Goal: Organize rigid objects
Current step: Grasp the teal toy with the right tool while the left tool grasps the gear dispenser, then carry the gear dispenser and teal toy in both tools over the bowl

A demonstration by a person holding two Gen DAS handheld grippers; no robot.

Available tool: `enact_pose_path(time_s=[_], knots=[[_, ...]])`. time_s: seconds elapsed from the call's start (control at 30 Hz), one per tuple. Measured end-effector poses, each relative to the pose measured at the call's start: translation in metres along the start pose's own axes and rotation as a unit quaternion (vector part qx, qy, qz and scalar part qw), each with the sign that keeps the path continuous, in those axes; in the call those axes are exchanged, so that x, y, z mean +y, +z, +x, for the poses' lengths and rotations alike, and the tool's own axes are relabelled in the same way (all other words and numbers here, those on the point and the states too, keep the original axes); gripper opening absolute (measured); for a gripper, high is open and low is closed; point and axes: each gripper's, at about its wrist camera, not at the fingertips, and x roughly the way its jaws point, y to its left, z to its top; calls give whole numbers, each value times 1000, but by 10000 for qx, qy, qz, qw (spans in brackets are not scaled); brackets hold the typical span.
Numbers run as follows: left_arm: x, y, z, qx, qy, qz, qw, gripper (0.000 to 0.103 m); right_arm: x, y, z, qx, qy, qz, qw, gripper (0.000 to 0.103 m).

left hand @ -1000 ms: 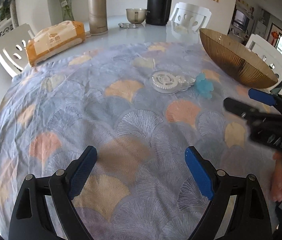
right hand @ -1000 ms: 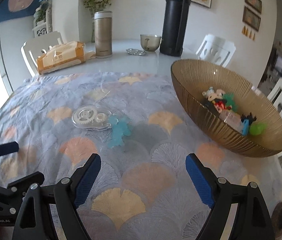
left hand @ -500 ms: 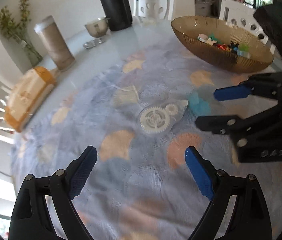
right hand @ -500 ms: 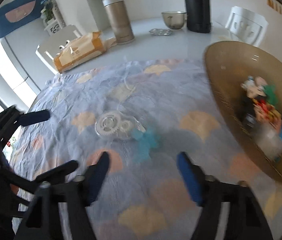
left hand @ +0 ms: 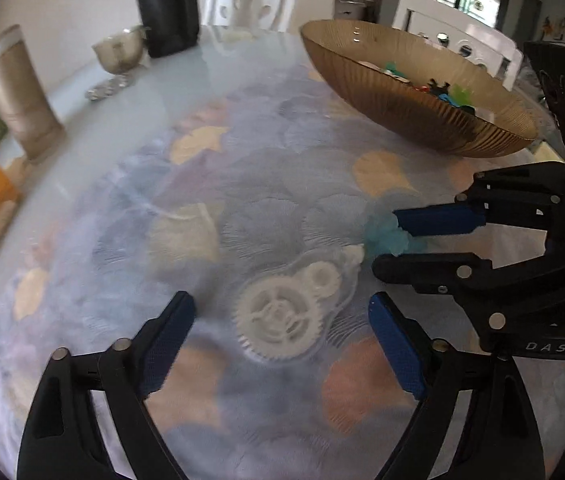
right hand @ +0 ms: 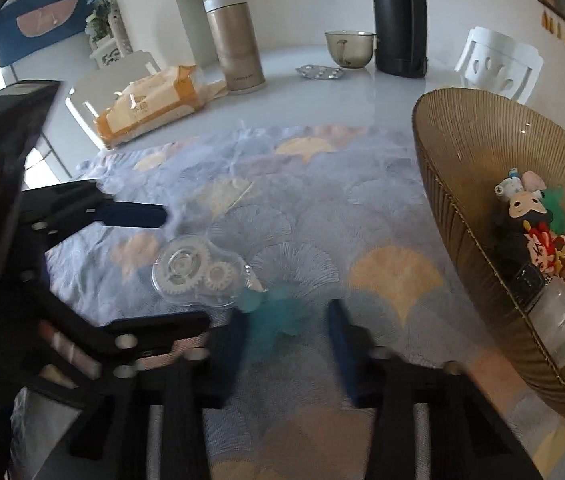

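A clear plastic piece with white gears [left hand: 282, 316] [right hand: 196, 274] lies on the patterned cloth. A small translucent blue-green toy [left hand: 384, 234] [right hand: 276, 312] lies touching its tip. My left gripper [left hand: 280, 332] is open, its fingers on either side of the gear piece, just above it. My right gripper [right hand: 286, 334] is open, its fingers on either side of the blue-green toy; it also shows in the left wrist view [left hand: 392, 240]. An amber ribbed glass bowl [left hand: 394, 108] [right hand: 462, 216] at the right holds several small toys.
On the bare table behind the cloth stand a beige canister [right hand: 236, 40], a tall black flask [right hand: 400, 16], a small cup [right hand: 348, 48] and an orange-white pack [right hand: 148, 106]. White chairs [left hand: 254, 0] ring the table.
Both grippers have moved forward and down to the two objects. The left now straddles the gear piece and the right straddles the blue-green toy. Both stay open.
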Motion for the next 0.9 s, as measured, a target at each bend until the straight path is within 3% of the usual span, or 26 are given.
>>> enact_pose_path(time_s=[0.07,0.13,0.23,0.33,0.43,0.57,0.7,0.8,0.9], knots=[[-6,0,1,-70,38,76,9999,79,-2,-2,-2,-17,-61,-38,10000,29],[-12,1,-1,-146,-17,150,9998,61,-6,-4,-5,-27,33,10,10000,29],[-24,-2,-5,-186,5,228,9996,60,-12,-5,-9,-83,176,130,9997,29],[-34,-14,-19,-389,64,-39,9992,60,-12,-6,-15,-248,168,139,9995,29],[-36,-33,-44,-496,532,-524,9960,60,-3,-10,-33,-619,26,-111,9980,29],[-43,-69,-88,-674,1072,-1377,9823,60,11,-10,-66,-728,267,-184,9968,29],[-57,-115,-131,-1304,1167,-2349,9561,60,27,-31,-101,-597,509,-322,9964,29],[-64,-138,-136,-1495,1321,-2674,9427,60,33,-63,-105,-306,364,-395,9981,29],[-70,-154,-124,-1480,1255,-2893,9374,60,28,-91,-93,52,558,-218,9982,29]])
